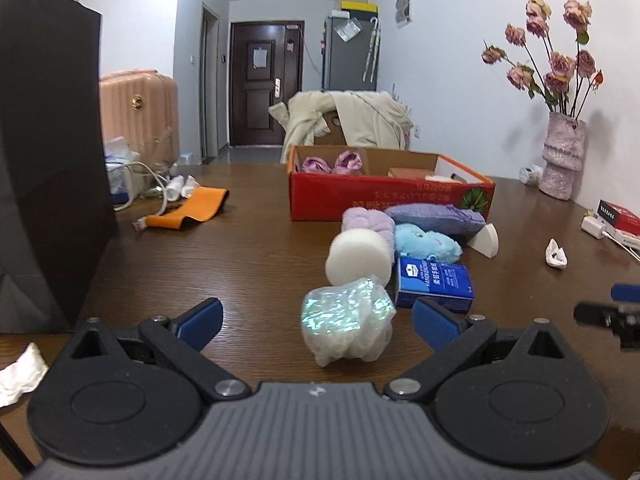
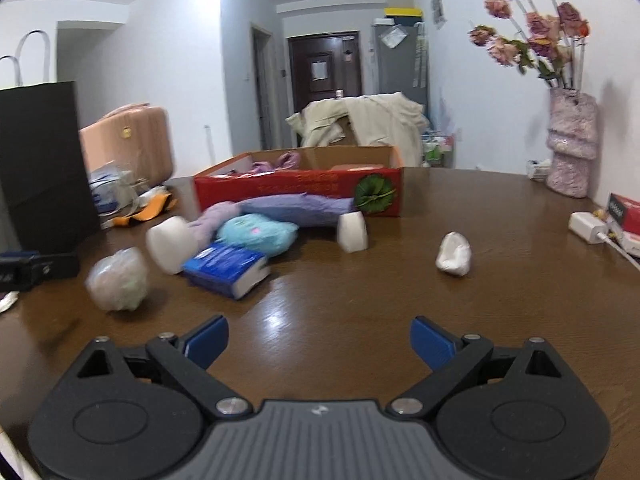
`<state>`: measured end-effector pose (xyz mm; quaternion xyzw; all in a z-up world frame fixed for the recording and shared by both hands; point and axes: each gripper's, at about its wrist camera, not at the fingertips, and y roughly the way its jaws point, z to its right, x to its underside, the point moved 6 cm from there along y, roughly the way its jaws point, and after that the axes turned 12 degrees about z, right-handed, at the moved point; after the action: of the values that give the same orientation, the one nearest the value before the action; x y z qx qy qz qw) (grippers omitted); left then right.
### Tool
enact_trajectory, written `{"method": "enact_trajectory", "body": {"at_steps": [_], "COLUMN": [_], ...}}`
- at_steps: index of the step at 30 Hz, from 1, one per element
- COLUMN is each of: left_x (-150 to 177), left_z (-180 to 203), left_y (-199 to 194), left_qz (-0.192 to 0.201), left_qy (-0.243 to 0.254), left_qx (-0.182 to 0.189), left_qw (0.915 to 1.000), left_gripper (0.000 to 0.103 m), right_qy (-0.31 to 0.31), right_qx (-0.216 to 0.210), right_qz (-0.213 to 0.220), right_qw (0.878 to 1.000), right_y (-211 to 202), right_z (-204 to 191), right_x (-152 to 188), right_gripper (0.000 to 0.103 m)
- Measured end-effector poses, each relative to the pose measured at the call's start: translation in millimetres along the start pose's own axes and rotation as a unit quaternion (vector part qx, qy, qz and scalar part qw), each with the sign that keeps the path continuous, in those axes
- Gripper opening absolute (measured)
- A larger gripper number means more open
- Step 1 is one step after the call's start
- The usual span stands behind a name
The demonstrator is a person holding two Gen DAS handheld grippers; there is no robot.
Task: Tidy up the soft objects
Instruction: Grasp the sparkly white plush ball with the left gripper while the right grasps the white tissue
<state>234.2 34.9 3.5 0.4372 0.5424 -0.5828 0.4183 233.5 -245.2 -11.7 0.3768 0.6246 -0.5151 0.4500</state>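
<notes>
Nearest the left lens, the left tool stands wide open and empty, its blue pads flanking a crinkly, iridescent plastic-wrapped white soft bundle at lower centre of the frame on the brown wooden worktop. The bundle's long axis seems to run away from the camera, towards the white foam cylinder just behind it. The film looks slippery, so a shallow pinch could squirt the bundle forward into that cylinder and the blue tissue pack beside it. Behind these, the red cardboard box sits at mid frame, probably the destination. In the right view, the right tool is likewise wide open, holding nothing, over bare worktop.
</notes>
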Motion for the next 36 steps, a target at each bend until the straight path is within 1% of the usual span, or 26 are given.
{"method": "enact_trajectory", "body": {"at_steps": [3,4,6,7,8,9,10,11,12,14,15,18,19,20,21,22,23,30,36], "left_x": [4.4,5.6,6.8,7.5,7.8,8.1,8.7,9.7,10.8,12.0,11.8,9.5,8.6,8.0,7.2,6.2,5.0,-9.2,-18.9], "left_z": [5.2,5.7,6.9,8.1,9.3,10.4,11.7,12.9,13.8,14.3,14.2,14.4,14.3,14.7,14.3,13.1,11.3,0.0,-0.2], "left_y": [12.1,16.5,24.2,28.1,31.3,34.2,37.2,41.3,45.4,52.3,55.0,60.2,61.3,62.2,62.4,62.1,61.5,50.0,29.1], "left_qz": [-0.015,-0.019,-0.026,-0.030,-0.031,-0.032,-0.036,-0.043,-0.050,-0.060,-0.062,-0.064,-0.065,-0.066,-0.067,-0.067,-0.067,-0.048,-0.024], "left_qy": [0.007,0.008,0.006,0.006,0.009,0.012,0.015,0.016,0.015,0.012,0.012,0.012,0.013,0.015,0.016,0.017,0.015,0.001,-0.002], "left_qx": [0.005,0.004,0.001,0.002,0.002,0.002,0.002,0.004,0.007,0.006,0.005,0.003,0.004,0.003,0.000,-0.002,-0.004,-0.018,-0.015], "left_qw": [0.9999,0.9998,0.9996,0.9995,0.9995,0.9994,0.9992,0.9990,0.9986,0.9981,0.9980,0.9978,0.9978,0.9977,0.9976,0.9976,0.9977,0.9987,0.9996], "left_gripper": [0.103,0.103,0.102,0.100,0.093,0.085,0.079,0.069,0.060,0.054,0.050,0.047,0.046,0.046,0.045,0.044,0.043,0.041,0.041], "right_qy": [-0.002,-0.004,-0.010,-0.010,-0.010,-0.009,-0.007,-0.002,0.002,0.014,0.019,0.010,0.009,0.010,0.011,0.013,0.014,0.027,0.029], "right_qx": [0.026,0.036,0.052,0.059,0.065,0.073,0.077,0.082,0.085,0.086,0.084,0.088,0.087,0.088,0.089,0.091,0.092,0.084,0.061], "right_qz": [0.002,0.002,0.002,0.001,-0.003,-0.011,-0.016,-0.018,-0.023,-0.037,-0.039,-0.040,-0.041,-0.048,-0.055,-0.061,-0.064,-0.054,-0.037], "right_qw": [1.000,0.999,0.999,0.998,0.998,0.997,0.997,0.996,0.996,0.996,0.996,0.995,0.995,0.995,0.994,0.994,0.994,0.995,0.997], "right_y": [13.1,18.5,30.1,37.2,44.2,53.0,61.4,70.0,78.0,95.4,103.1,120.4,125.5,130.8,135.6,139.0,140.9,133.3,106.8], "right_z": [16.4,23.6,37.1,44.9,52.4,60.4,67.9,75.9,82.2,94.5,99.0,105.0,106.3,107.5,109.1,110.6,111.4,110.9,95.5], "right_x": [-7.3,-10.4,-15.3,-17.7,-19.1,-20.3,-21.5,-23.0,-23.8,-24.7,-25.4,-27.3,-27.2,-25.7,-23.6,-21.5,-19.6,-18.4,-23.3], "right_gripper": [0.095,0.092,0.091,0.087,0.081,0.079,0.075,0.070,0.067,0.062,0.061,0.058,0.053,0.042,0.037,0.027,0.024,0.022,0.022]}}
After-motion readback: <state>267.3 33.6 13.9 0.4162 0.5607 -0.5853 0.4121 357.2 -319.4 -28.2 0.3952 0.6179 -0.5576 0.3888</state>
